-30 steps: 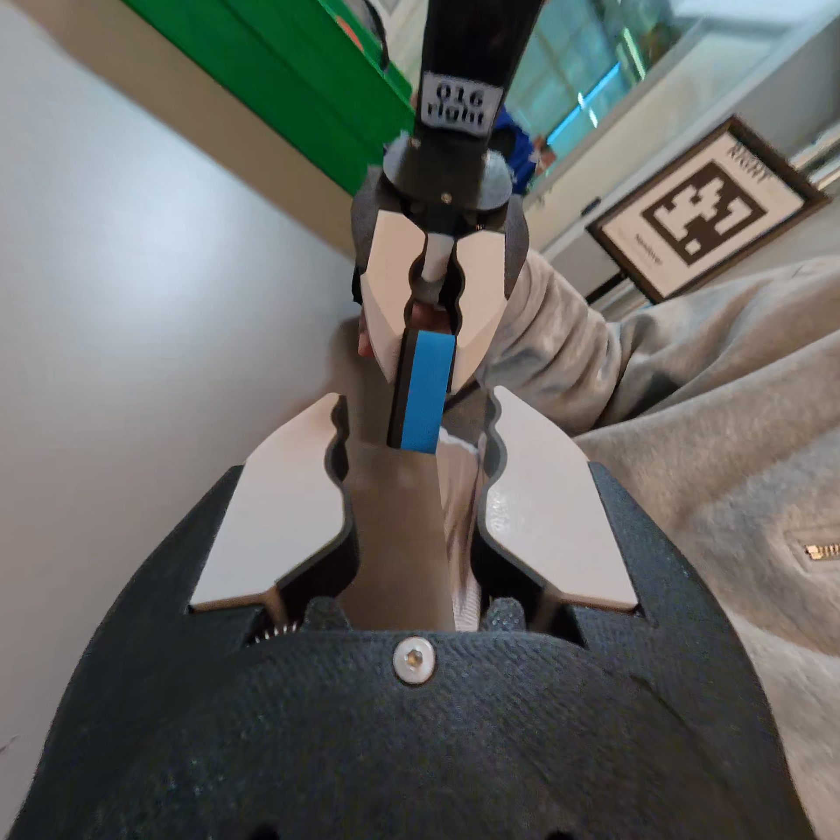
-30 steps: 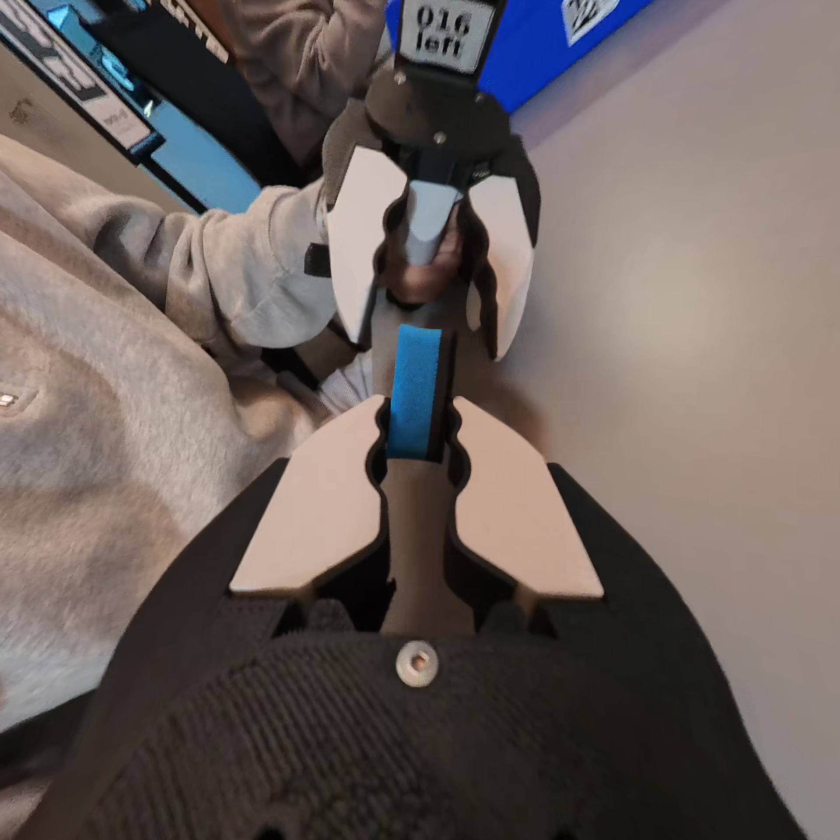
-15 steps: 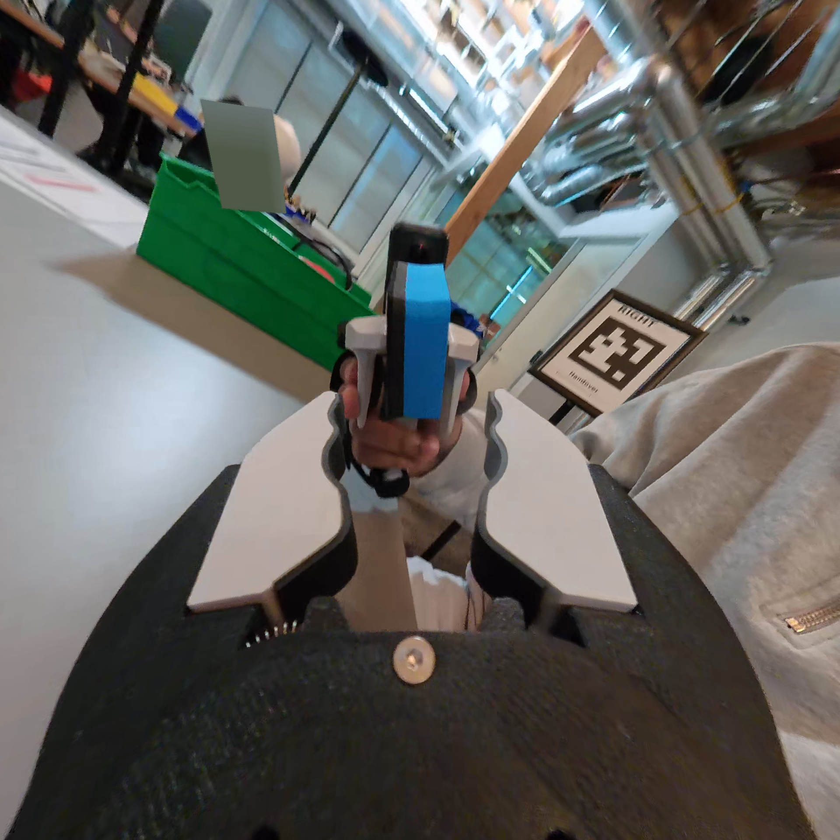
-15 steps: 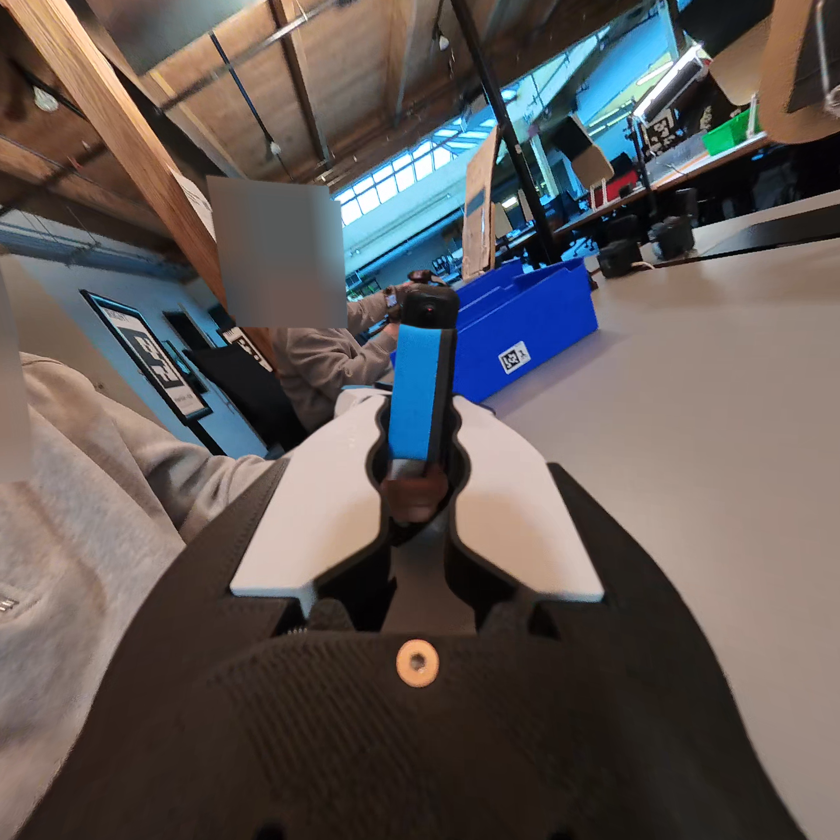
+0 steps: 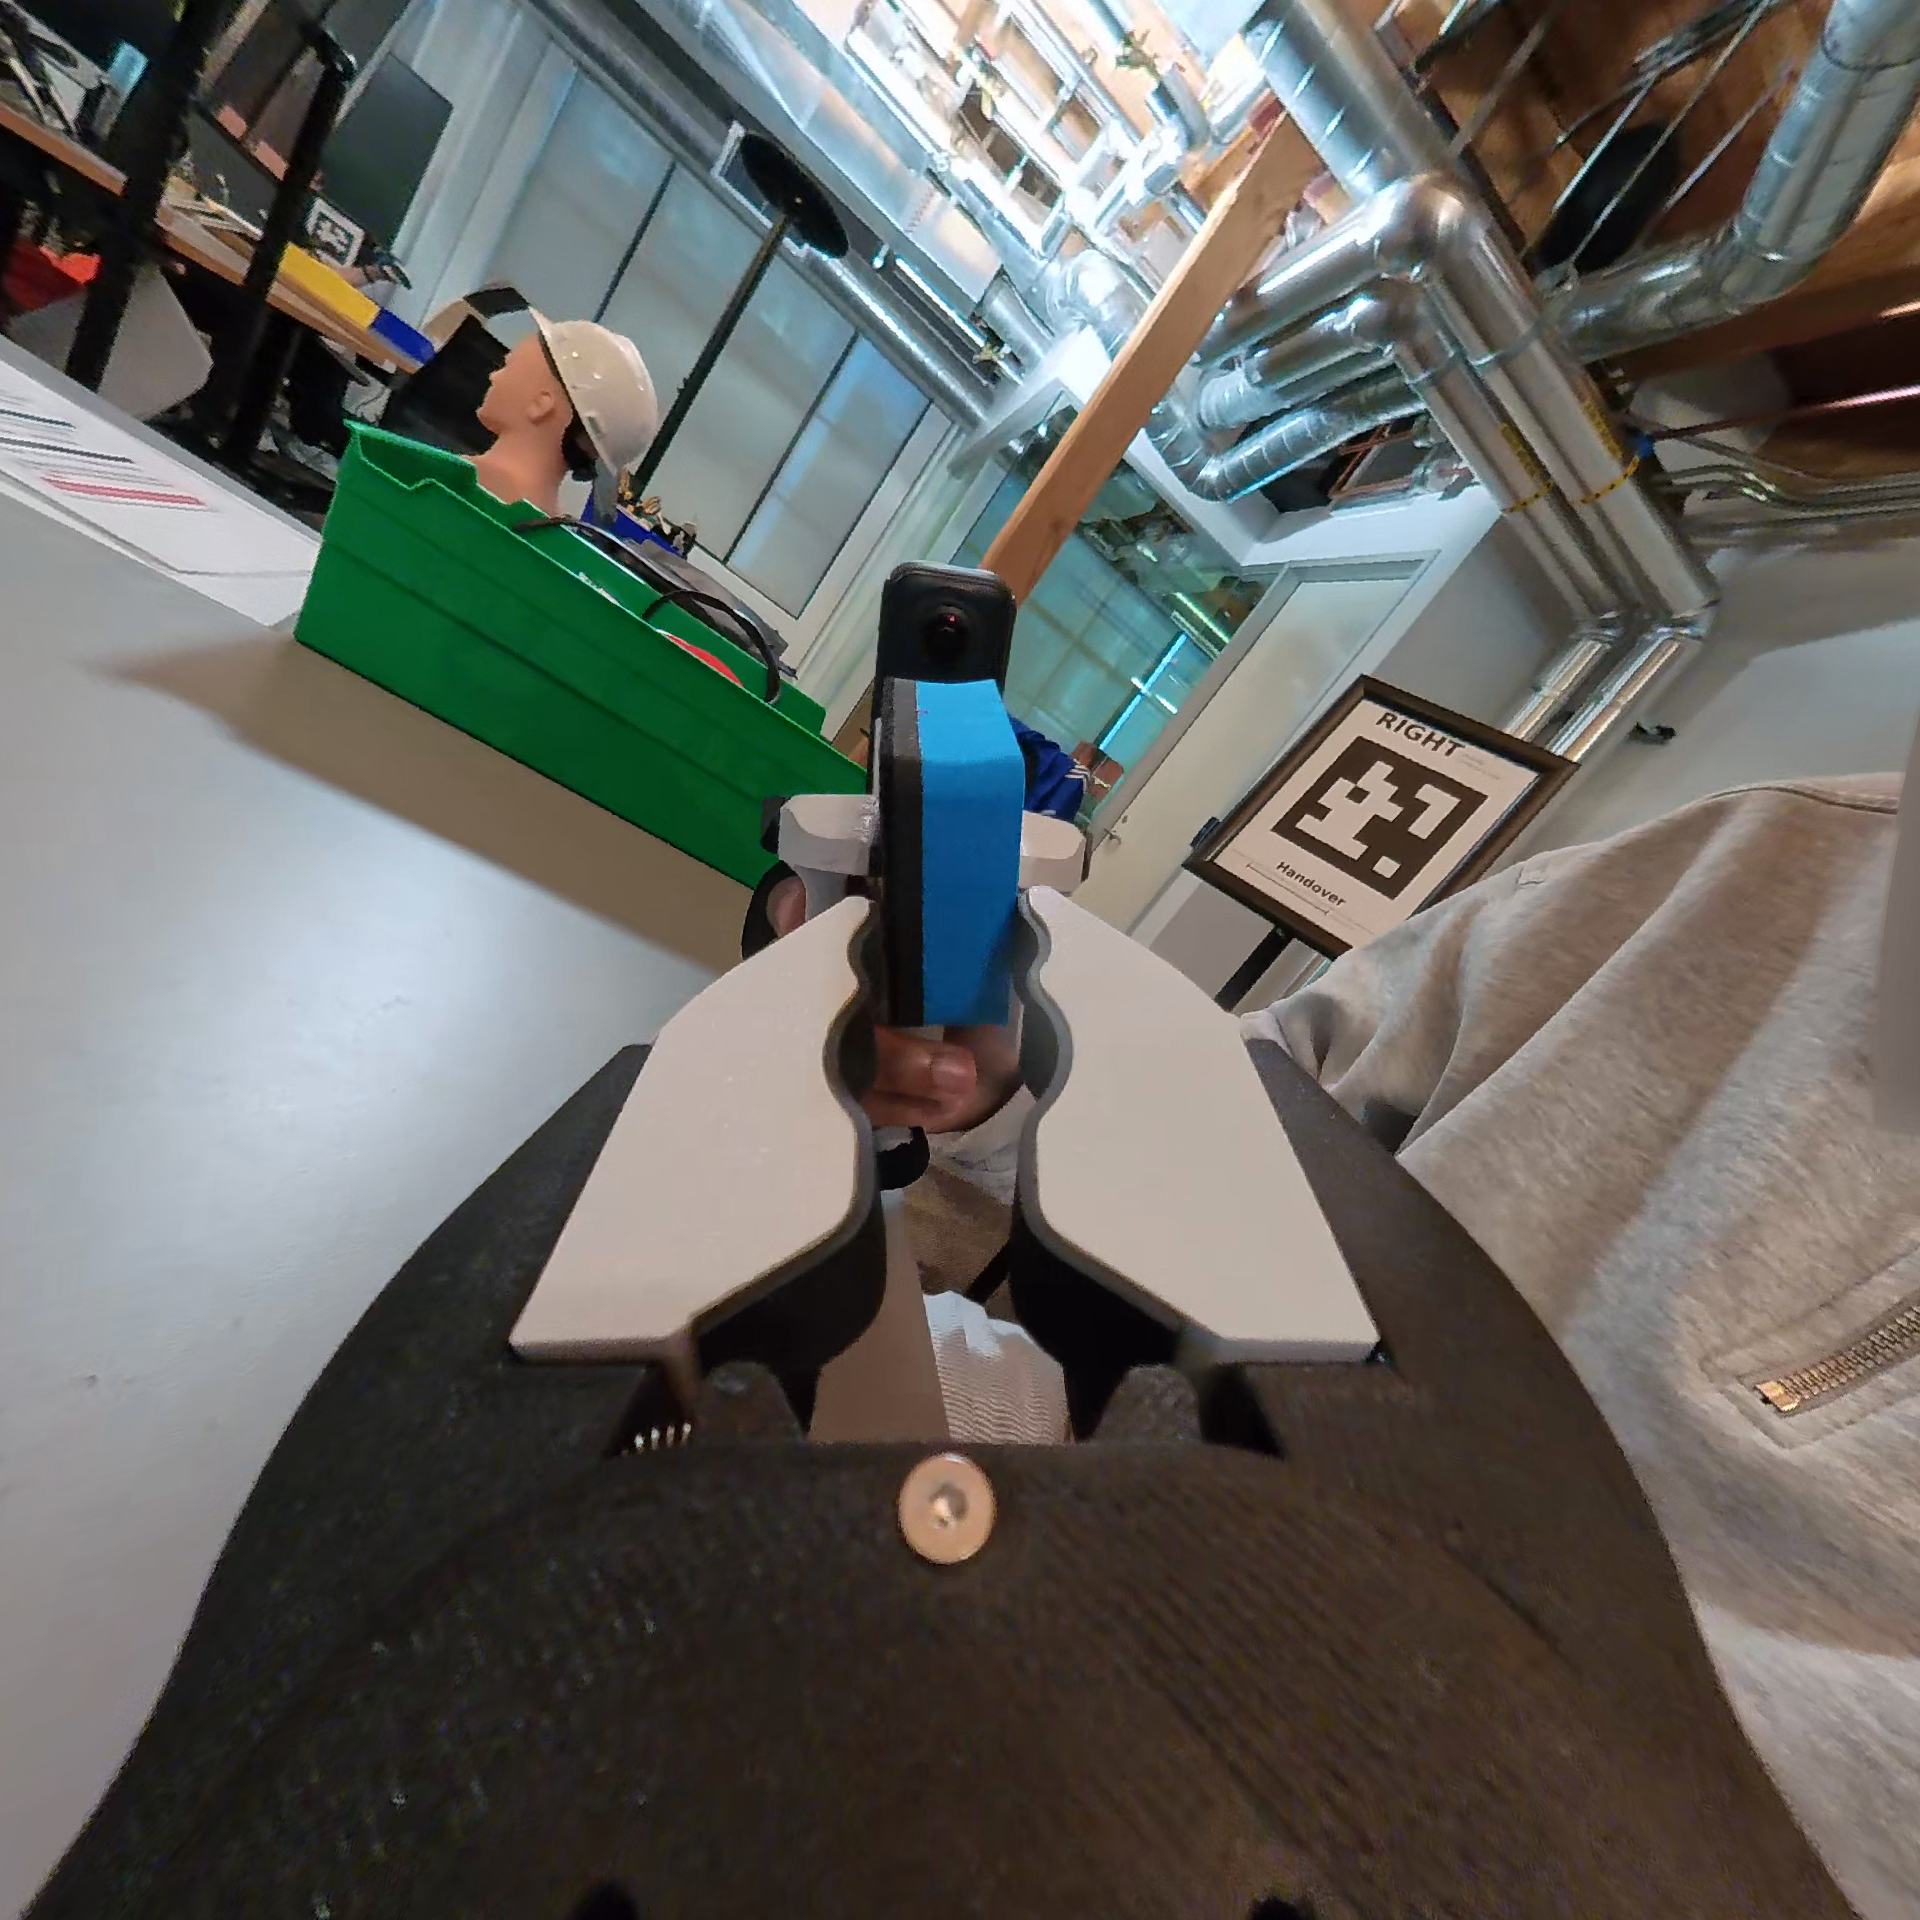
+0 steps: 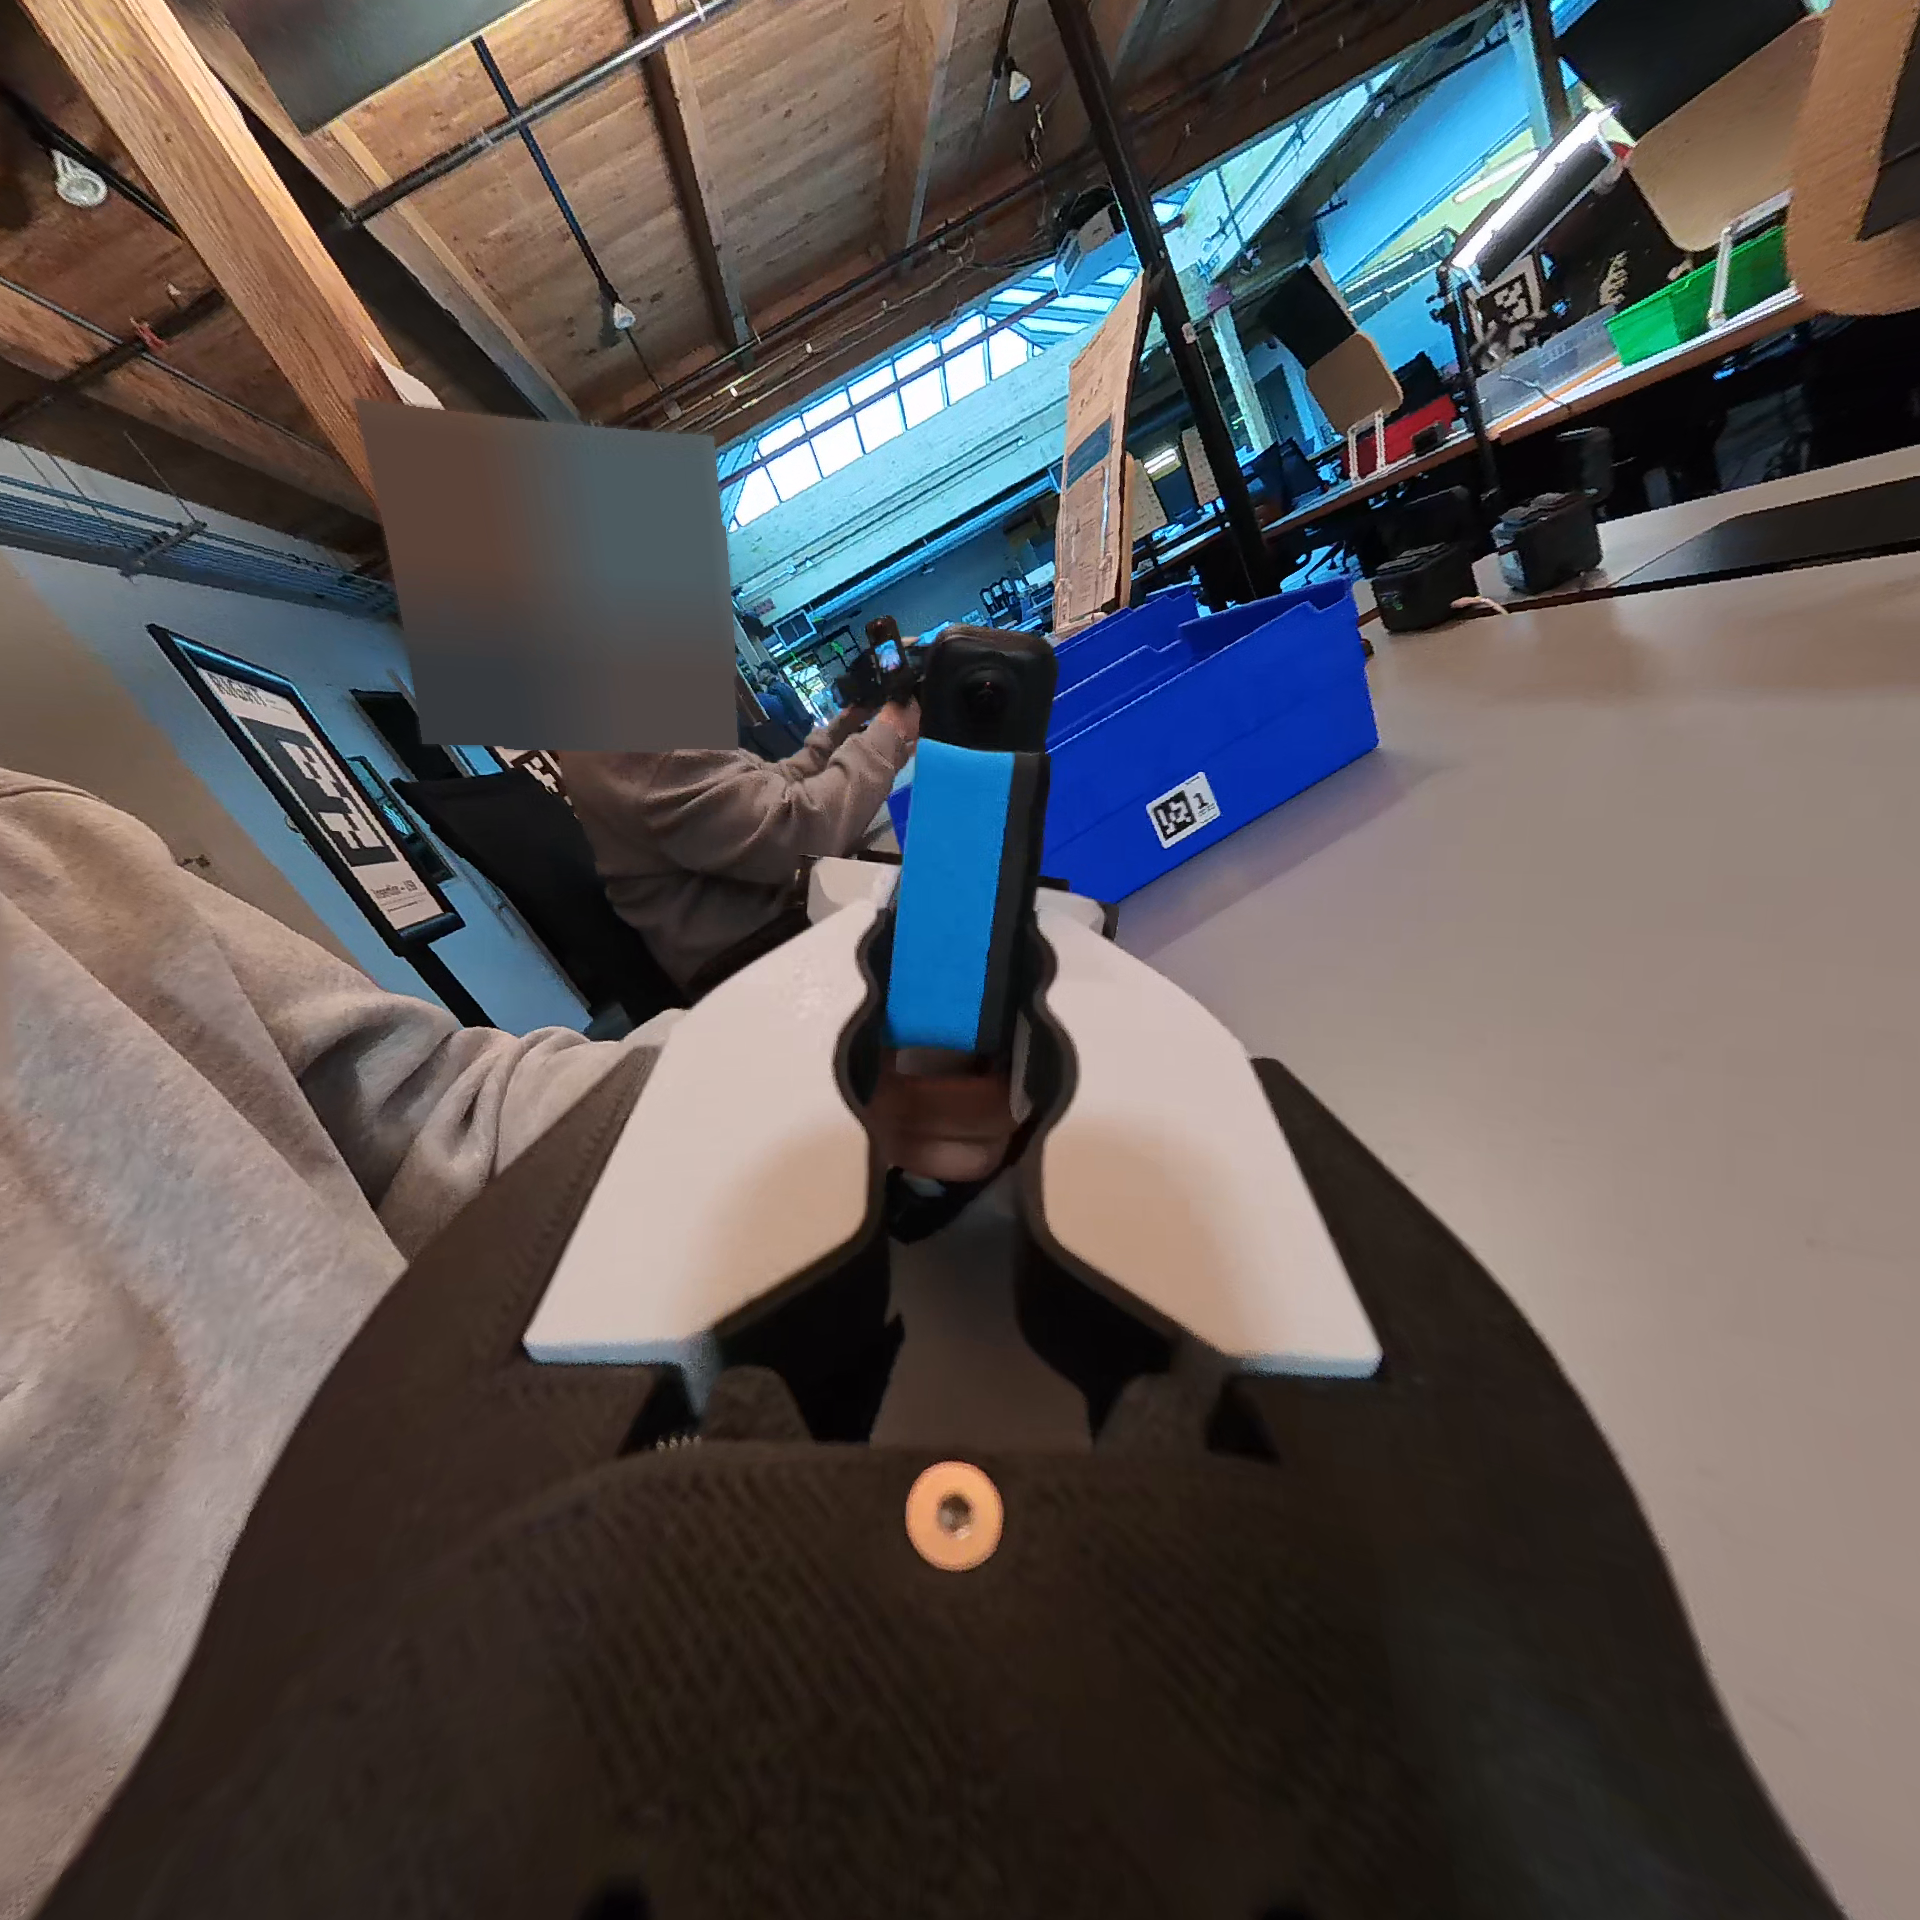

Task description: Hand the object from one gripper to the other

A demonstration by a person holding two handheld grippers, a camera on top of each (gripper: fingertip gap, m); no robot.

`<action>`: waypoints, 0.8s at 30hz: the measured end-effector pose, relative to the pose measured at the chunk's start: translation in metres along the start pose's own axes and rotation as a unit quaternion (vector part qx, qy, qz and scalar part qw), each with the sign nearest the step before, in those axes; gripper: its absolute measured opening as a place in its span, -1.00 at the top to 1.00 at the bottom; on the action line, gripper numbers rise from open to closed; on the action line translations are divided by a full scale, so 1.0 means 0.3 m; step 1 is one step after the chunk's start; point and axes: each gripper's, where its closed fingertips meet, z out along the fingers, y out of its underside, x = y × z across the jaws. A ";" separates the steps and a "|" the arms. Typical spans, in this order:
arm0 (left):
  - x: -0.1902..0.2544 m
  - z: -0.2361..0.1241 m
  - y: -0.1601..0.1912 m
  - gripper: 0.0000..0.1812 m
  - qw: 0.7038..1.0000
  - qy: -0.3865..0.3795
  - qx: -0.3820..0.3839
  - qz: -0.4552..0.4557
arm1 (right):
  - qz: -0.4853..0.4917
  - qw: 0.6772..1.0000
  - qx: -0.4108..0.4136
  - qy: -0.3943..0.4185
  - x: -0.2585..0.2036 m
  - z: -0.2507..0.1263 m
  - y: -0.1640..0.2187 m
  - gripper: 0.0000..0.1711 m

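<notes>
The object is a flat block with a blue foam face and a black backing [image 5: 961, 852]. It stands upright on edge between the two grippers, which face each other above the grey table [image 5: 260, 935]. My left gripper [image 5: 943, 935] is shut on the block's near lower part. Behind it, the right gripper's white fingers [image 5: 821, 844] flank the block, with its camera above. In the right wrist view my right gripper [image 6: 956, 940] is shut on the same block [image 6: 951, 883]. The left gripper's camera [image 6: 987, 686] shows just behind it.
A green bin [image 5: 540, 644] stands on the table beyond the grippers in the left wrist view, with a mannequin head in a hard hat [image 5: 561, 395] behind it. A blue bin [image 6: 1226, 769] shows in the right wrist view. A framed marker sign [image 5: 1371, 810] and the holder's grey sleeve [image 5: 1662, 1143] are to the right. Another person [image 6: 707, 831] sits beyond. Both grippers' tips are close together, under 4 cm apart.
Both grippers have tilted up from facing the table to level. My left gripper, open before, has moved onto the block and closed on it. The right still grips it.
</notes>
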 end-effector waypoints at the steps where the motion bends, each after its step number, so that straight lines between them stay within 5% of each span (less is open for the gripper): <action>1: -0.002 -0.001 0.000 0.76 1.000 -0.003 -0.002 0.003 | -0.004 1.000 -0.003 0.003 0.002 0.001 0.002 0.72; 7: -0.018 -0.007 -0.005 0.76 1.000 -0.015 -0.001 -0.012 | -0.050 0.998 -0.017 0.043 0.036 -0.009 0.005 0.49; 12: -0.041 -0.028 -0.009 0.76 0.998 -0.013 -0.005 -0.059 | -0.186 0.977 -0.032 0.099 0.058 -0.030 -0.008 0.23; 24: -0.020 -0.022 0.076 0.76 0.976 0.058 -0.074 -0.198 | -0.325 0.937 -0.108 0.070 0.016 -0.018 0.068 0.09</action>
